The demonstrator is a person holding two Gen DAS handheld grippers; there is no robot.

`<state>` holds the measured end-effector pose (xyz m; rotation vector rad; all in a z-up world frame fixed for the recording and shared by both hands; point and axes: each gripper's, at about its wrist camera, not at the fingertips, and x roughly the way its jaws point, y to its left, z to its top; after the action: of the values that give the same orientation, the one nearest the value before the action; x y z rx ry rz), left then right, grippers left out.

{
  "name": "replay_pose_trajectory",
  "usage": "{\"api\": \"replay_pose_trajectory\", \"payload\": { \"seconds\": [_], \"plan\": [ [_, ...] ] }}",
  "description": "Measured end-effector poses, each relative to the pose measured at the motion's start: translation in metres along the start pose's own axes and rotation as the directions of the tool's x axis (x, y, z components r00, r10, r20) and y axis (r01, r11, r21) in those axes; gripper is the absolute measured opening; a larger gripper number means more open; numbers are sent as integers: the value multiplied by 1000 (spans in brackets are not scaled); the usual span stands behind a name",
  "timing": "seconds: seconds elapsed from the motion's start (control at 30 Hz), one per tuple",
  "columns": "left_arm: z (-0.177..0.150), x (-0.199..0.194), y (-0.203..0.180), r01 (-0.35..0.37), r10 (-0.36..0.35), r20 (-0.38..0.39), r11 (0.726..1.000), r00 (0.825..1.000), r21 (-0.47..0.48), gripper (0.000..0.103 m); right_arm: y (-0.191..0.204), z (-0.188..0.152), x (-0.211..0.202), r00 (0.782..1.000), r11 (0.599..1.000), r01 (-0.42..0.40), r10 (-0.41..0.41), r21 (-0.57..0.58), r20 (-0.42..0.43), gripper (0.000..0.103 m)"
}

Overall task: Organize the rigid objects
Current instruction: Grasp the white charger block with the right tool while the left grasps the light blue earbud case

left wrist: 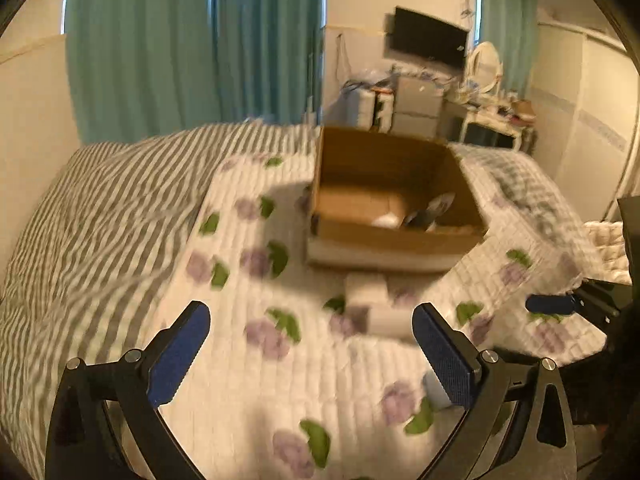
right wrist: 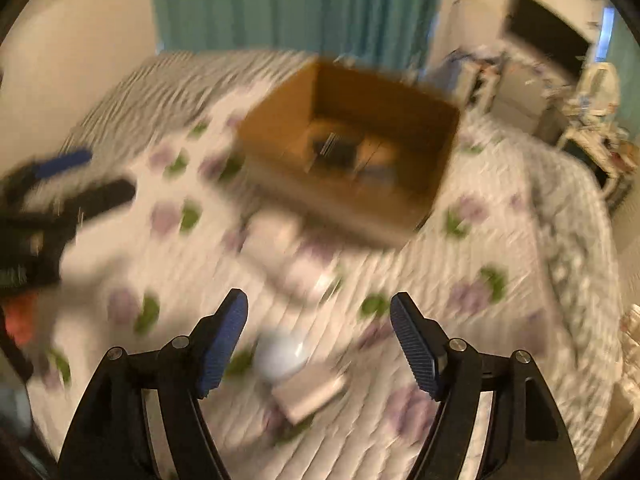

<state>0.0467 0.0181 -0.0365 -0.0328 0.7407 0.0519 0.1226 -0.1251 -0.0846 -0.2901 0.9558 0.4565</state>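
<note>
An open cardboard box [left wrist: 394, 236] stands on the floral quilt; it shows in the right wrist view too [right wrist: 348, 204]. Dark and white items lie inside it [left wrist: 424, 212]. White boxes [left wrist: 366, 292] lie on the quilt in front of it. My left gripper [left wrist: 310, 354] is open and empty above the quilt. My right gripper [right wrist: 318, 346] is open and empty above a white round object [right wrist: 280, 356] and a flat white box [right wrist: 310, 394]. The right wrist view is blurred. The right gripper's blue pad shows at the right edge of the left wrist view [left wrist: 550, 305].
The bed has a grey striped blanket [left wrist: 100, 208] on the left. Teal curtains [left wrist: 192, 40] hang behind. A wall TV [left wrist: 428, 38], drawers and a cluttered dresser [left wrist: 492, 116] stand at the far right. The left gripper appears at the left of the right wrist view [right wrist: 60, 176].
</note>
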Motion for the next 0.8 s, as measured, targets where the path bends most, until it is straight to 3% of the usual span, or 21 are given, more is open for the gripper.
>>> {"api": "replay_pose_trajectory", "payload": {
  "seconds": [0.23, 0.47, 0.6, 0.8],
  "plan": [
    [-36, 32, -2, 6, -12, -116, 999, 993, -45, 103, 17, -47, 34, 988, 987, -22, -3, -159, -155, 74],
    [-45, 35, -10, 2, -6, -135, 1000, 991, -25, 103, 33, -62, 64, 964, 961, 8, -82, -277, -254, 72],
    [-44, 36, -11, 2, -6, -138, 1000, 990, -31, 103, 32, -64, 67, 957, 960, 48, -124, -277, -263, 60],
    [-44, 38, -20, -3, 1, -149, 1000, 989, -17, 103, 28, -58, 41, 979, 965, 72, -117, -252, -168, 44]
  ]
}}
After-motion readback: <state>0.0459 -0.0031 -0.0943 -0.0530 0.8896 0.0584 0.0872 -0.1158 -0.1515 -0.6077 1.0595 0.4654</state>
